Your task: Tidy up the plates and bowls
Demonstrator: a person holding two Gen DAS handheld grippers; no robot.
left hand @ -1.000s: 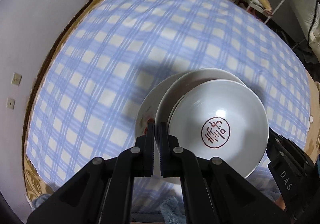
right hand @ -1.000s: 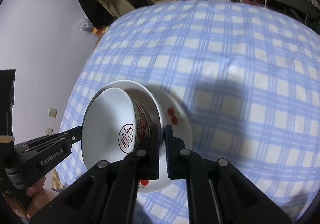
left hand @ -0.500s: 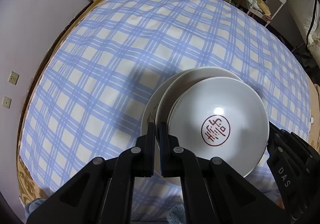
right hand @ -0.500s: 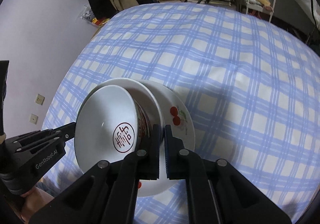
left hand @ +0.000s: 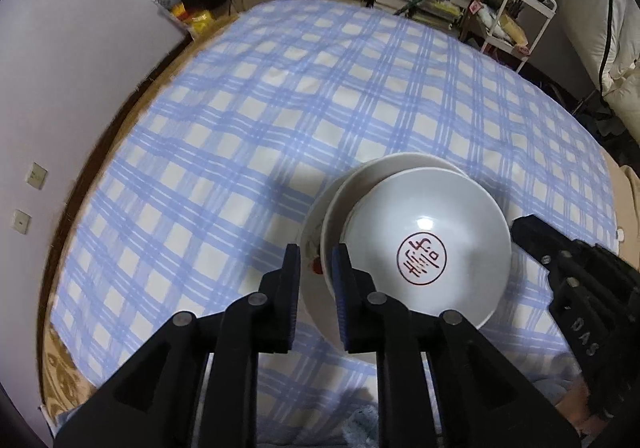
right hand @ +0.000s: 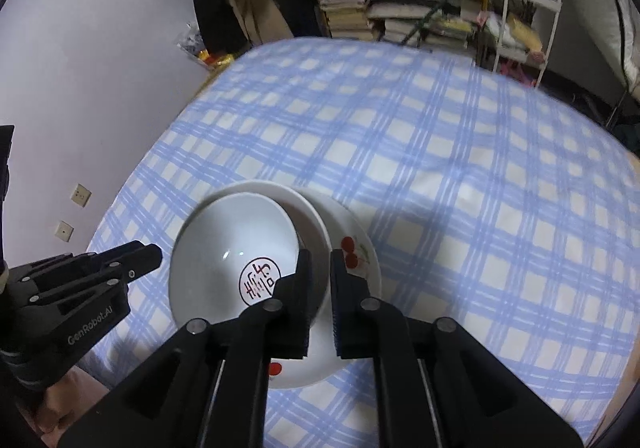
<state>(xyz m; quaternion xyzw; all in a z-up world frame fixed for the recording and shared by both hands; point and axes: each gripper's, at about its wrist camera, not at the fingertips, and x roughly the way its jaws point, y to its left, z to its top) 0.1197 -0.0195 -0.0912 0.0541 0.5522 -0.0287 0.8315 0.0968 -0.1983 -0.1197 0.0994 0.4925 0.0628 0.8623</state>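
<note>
A white bowl with a red character (left hand: 428,248) (right hand: 236,248) sits nested in a larger white bowl (left hand: 384,172) (right hand: 308,216), which rests on a white plate with red cherries (right hand: 356,252) (left hand: 314,232) on the blue plaid cloth. My left gripper (left hand: 316,268) is open at the stack's left side, its jaws either side of the larger bowl's rim. My right gripper (right hand: 318,272) is open at the stack's right side, jaws straddling the bowl rims. Each gripper shows in the other's view: the right gripper (left hand: 568,276) and the left gripper (right hand: 92,276).
The plaid-covered table (left hand: 280,108) stretches away beyond the stack. A purple wall (left hand: 80,48) with sockets is to the left. Shelves of books (right hand: 400,8) and a white cart (right hand: 528,20) stand behind the table.
Both grippers have opened from shut on the stack's rims. The stack now rests on the cloth, and both cameras have pulled back and tilted up.
</note>
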